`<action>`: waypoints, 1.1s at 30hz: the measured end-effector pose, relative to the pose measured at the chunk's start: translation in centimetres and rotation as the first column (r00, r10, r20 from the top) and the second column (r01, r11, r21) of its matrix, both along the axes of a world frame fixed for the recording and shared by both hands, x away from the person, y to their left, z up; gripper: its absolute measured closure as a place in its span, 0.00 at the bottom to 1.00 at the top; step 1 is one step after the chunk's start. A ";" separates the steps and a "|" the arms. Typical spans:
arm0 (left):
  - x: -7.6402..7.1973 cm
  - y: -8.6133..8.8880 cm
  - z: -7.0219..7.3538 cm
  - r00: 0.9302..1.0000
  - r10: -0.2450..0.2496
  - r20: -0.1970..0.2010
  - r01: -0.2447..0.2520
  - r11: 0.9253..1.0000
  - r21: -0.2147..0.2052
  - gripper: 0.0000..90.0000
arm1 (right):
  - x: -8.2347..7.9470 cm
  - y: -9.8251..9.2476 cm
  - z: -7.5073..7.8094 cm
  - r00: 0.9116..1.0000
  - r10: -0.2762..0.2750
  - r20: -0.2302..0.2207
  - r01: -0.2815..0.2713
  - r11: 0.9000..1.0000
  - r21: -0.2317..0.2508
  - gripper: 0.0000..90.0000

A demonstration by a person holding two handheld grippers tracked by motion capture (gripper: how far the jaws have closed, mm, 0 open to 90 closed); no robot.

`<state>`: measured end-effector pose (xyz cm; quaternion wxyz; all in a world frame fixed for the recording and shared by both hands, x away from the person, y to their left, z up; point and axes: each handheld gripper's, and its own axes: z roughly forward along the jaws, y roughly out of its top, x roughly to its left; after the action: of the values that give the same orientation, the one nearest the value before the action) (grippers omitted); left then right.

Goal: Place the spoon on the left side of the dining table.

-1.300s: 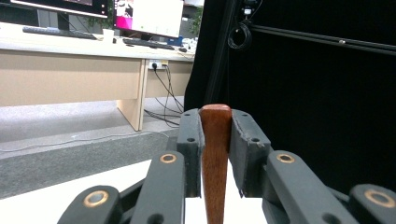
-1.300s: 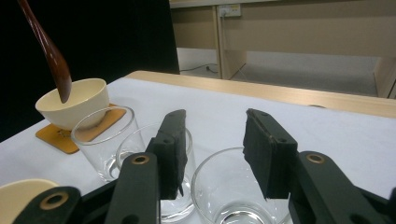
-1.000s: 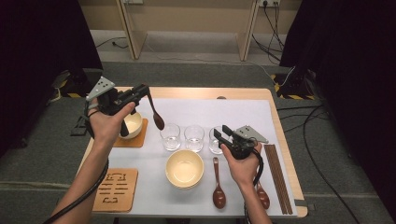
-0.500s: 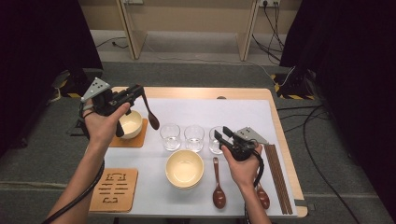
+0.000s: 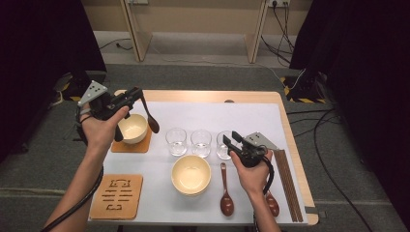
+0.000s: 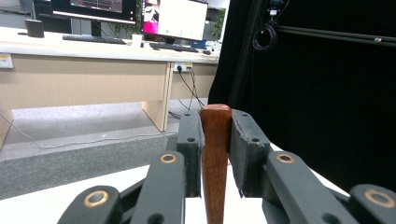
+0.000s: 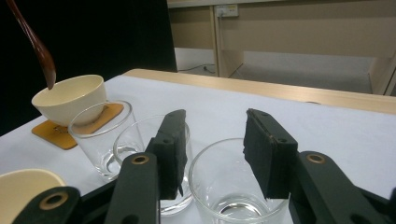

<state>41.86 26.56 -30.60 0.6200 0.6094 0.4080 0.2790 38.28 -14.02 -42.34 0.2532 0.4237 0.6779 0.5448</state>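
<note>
One wooden spoon (image 5: 151,118) hangs above the small bowl (image 5: 132,128) near the tabletop's (image 5: 251,113) far-left corner, handle end clamped in the left gripper (image 5: 137,94). Light, stiff, smooth: probably swivels. Right gripper (image 5: 230,138) open behind a glass (image 5: 223,145).

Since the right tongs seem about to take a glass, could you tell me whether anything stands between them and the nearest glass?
Nothing visible does. The right tongs stand open just behind the nearest glass, whose rim lies right in front of the gap between the jaws. The other two glasses stand off to its side, not in the path.
</note>
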 end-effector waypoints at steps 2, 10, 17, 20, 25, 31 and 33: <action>0.0 0.1 0.0 1.000 0.001 0.002 -0.001 1.000 -0.001 0.83 | 0.0 0.0 0.0 1.000 -0.002 0.002 0.002 1.000 0.002 0.65; 0.3 0.6 -0.2 1.000 0.021 0.001 -0.021 1.000 0.002 0.83 | -0.2 -0.2 0.2 1.000 -0.007 0.013 0.007 1.000 0.001 0.65; 0.6 1.3 -0.4 0.999 0.047 0.001 -0.047 0.999 0.009 0.83 | -0.1 -0.5 0.2 1.000 -0.012 0.012 0.012 1.000 0.002 0.65; 0.7 1.5 -0.5 0.998 0.056 0.001 -0.056 0.998 0.013 0.83 | -0.2 -0.5 0.3 1.000 -0.013 0.015 0.013 1.000 0.002 0.65; 0.8 1.9 -0.5 0.998 0.069 0.004 -0.070 0.997 0.019 0.83 | -0.2 -0.4 0.3 1.000 -0.013 0.013 0.013 1.000 -0.002 0.65; 0.9 2.8 -0.8 0.995 0.095 0.002 -0.095 0.995 0.024 0.83 | -0.2 -0.5 0.2 1.000 -0.015 0.009 0.015 1.000 -0.007 0.65; 1.0 2.9 -0.9 0.995 0.100 0.000 -0.100 0.995 0.024 0.83 | -0.2 -0.5 0.2 1.000 -0.015 0.012 0.015 1.000 -0.012 0.65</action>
<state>42.86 29.49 -31.51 0.5978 0.5958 0.4347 0.3141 38.11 -14.48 -42.15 0.2637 0.4241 0.6764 0.5414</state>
